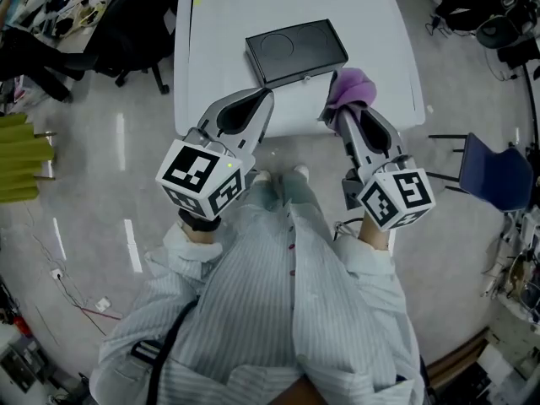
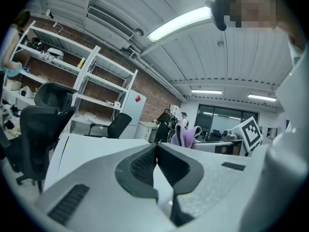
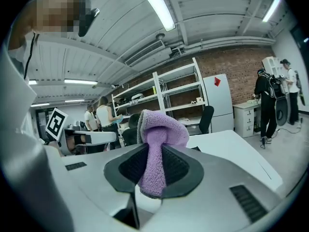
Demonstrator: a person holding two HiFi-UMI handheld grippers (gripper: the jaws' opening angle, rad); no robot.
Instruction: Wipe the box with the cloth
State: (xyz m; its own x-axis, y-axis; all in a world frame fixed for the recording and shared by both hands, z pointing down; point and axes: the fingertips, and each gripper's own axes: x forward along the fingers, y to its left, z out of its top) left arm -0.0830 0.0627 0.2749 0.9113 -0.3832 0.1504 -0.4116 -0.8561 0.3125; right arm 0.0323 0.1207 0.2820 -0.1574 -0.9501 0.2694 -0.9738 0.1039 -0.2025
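Observation:
A flat black box (image 1: 296,51) lies on the white table (image 1: 219,49), towards its near middle. My right gripper (image 1: 336,112) is shut on a purple cloth (image 1: 350,89), which bunches out past the jaw tips just right of the box's near corner. In the right gripper view the cloth (image 3: 158,151) hangs pinched between the dark pads, and the gripper (image 3: 155,159) points level over the table. My left gripper (image 1: 266,99) sits at the table's near edge, below the box, jaws shut with nothing between them (image 2: 157,153). The cloth (image 2: 185,135) also shows in the left gripper view.
Black office chairs (image 1: 126,24) stand left of the table and a blue chair (image 1: 494,171) at the right. Green objects (image 1: 21,154) lie on the floor at far left. People (image 3: 270,103) and shelving (image 3: 164,103) stand across the room.

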